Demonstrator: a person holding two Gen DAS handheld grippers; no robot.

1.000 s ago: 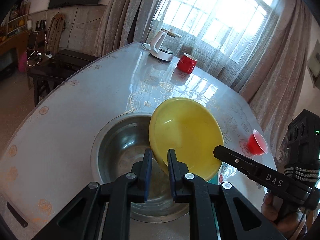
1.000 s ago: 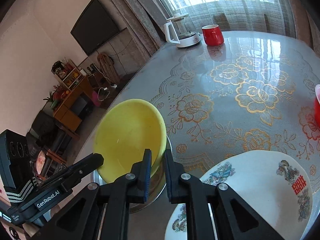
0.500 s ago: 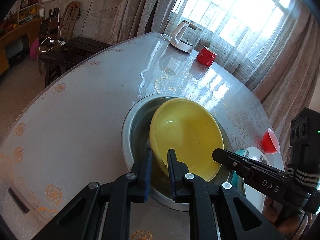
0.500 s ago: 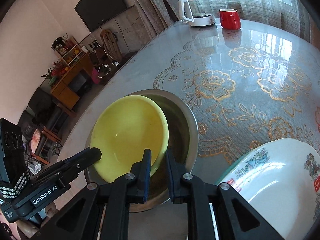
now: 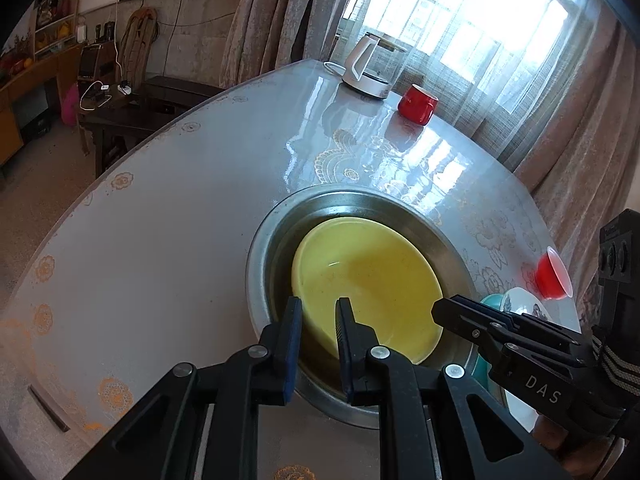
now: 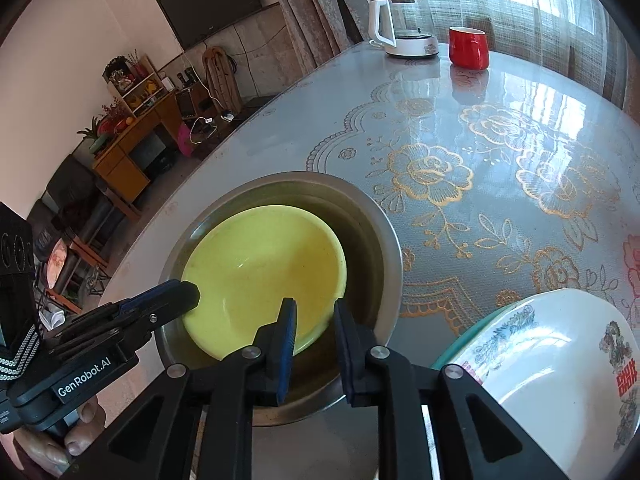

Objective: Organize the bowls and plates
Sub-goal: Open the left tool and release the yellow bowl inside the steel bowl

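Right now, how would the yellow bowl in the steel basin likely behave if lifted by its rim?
The round yellow plastic-looking bowl is probably light and stiff. Its glossy surface may be slippery, so it could slide. Sitting loose in the round steel basin, it would likely tilt if lifted by one edge.

The white patterned bowl (image 6: 560, 368) is cut off at the right wrist view's lower right edge.

Black left tool (image 5: 318, 322), blue pads, silver screws, "GenRobot.AI", seemingly striped strap

Yellow bowl (image 5: 368, 280); steel basin (image 5: 260, 256); gold-floral tablecloth (image 6: 500, 160).
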